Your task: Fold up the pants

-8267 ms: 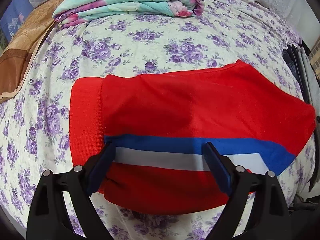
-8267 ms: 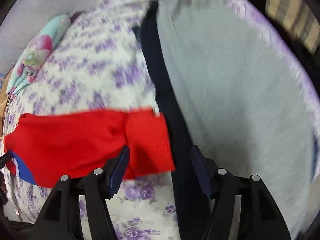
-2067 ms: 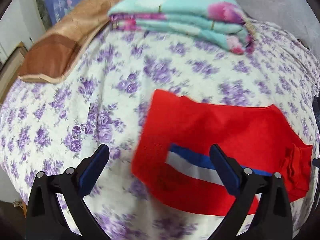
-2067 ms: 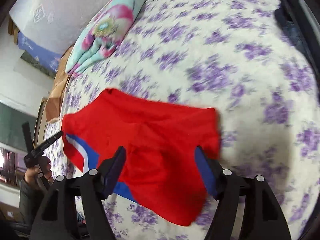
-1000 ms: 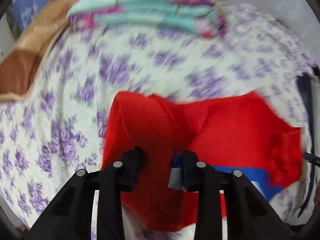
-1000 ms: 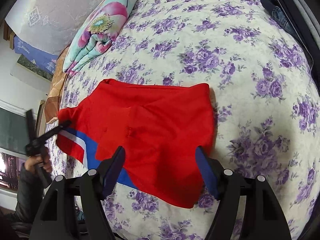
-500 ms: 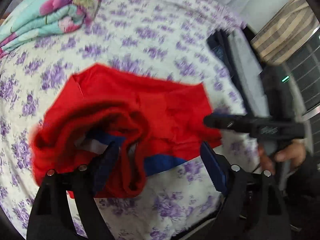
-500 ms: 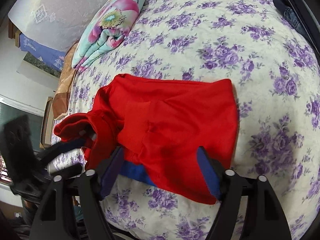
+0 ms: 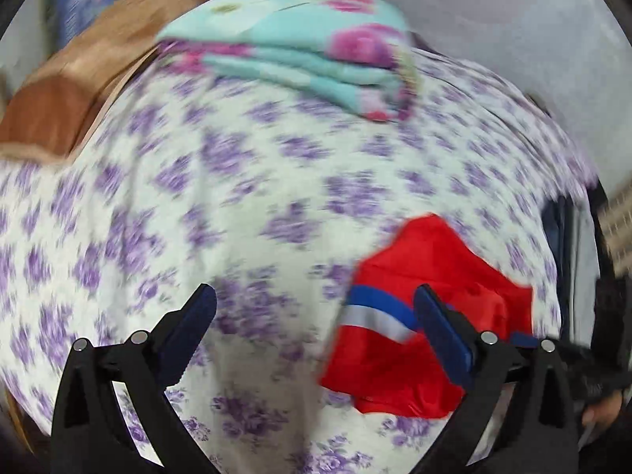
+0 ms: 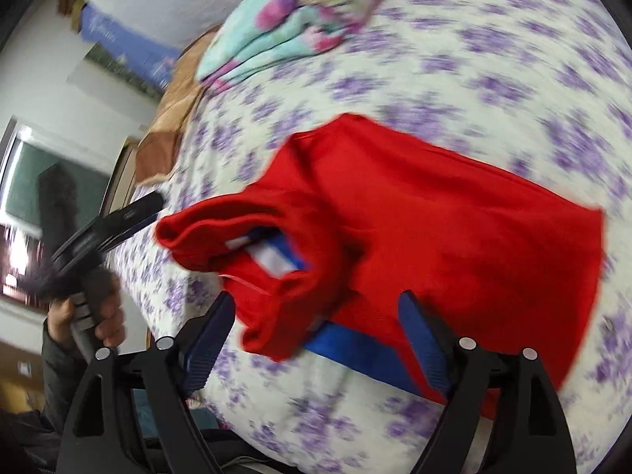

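Left tool [image 9: 316, 328] agape, empty | right tool [image 10: 316, 328] agape, empty | red pants [image 10: 434, 229] part-folded on bed [image 9: 237, 197] | soft, light, limp; seemingly rumpled | pinch the bunched waistband edge.

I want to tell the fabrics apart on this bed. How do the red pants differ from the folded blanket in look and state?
The red pants are plain red with a blue and white stripe; the folded blanket is turquoise with pink flowers. The pants lie loosely, one end bunched over itself; the blanket is a neat stack of layers. The pants are near the front edge; the blanket is at the far end. Both rest on the bed.
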`<state>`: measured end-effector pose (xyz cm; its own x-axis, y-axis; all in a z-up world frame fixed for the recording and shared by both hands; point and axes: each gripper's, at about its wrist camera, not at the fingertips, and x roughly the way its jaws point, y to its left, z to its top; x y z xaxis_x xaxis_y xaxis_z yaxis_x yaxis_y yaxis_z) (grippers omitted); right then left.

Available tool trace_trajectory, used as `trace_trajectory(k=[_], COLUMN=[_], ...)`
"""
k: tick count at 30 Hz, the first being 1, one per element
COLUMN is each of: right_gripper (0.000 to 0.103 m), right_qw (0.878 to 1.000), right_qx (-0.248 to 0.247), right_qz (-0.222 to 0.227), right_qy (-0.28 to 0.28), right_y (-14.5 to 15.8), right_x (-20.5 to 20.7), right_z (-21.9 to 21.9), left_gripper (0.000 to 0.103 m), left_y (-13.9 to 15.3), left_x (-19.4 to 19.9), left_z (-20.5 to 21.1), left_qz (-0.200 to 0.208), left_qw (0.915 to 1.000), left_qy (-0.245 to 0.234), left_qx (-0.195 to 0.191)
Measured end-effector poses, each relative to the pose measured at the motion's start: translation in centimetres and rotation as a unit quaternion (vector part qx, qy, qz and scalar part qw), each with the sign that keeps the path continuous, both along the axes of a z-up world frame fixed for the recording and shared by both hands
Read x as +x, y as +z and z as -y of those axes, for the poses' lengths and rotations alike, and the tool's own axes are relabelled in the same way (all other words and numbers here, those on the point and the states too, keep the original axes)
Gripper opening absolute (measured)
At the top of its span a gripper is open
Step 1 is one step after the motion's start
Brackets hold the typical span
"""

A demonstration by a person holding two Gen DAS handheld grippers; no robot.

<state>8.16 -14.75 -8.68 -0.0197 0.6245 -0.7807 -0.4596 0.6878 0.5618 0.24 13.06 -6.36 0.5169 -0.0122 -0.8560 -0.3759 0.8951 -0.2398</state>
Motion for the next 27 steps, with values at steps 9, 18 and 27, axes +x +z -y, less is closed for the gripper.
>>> trace_trajectory(k=[9,18,27], right_gripper=[0.039,0.019,0.066], right_qw=[0.997,0.983,0.992], right_qx=[-0.062,0.155,0.062], right_qz=[0.037,0.100,-0.001], right_qy=[0.015,0.009,-0.109], right_y=[-1.9,7.8,-0.6], right_x=[0.1,2.4,5.2], right_z=[-5.8,6.0,14.1], left_gripper=[0.097,0.098,0.098], left_y=[-4.9,-3.3,-5.5], left_x=[0.3,-0.6,3.4], left_z=[0.6,4.5,9.4], left_qz=[-0.065,-0.009,-0.055], left_qw=[0.9979,0.9944,0.9872], left_qy=[-0.001,-0.100,-0.148], left_qx=[0.008,-0.033,-0.026])
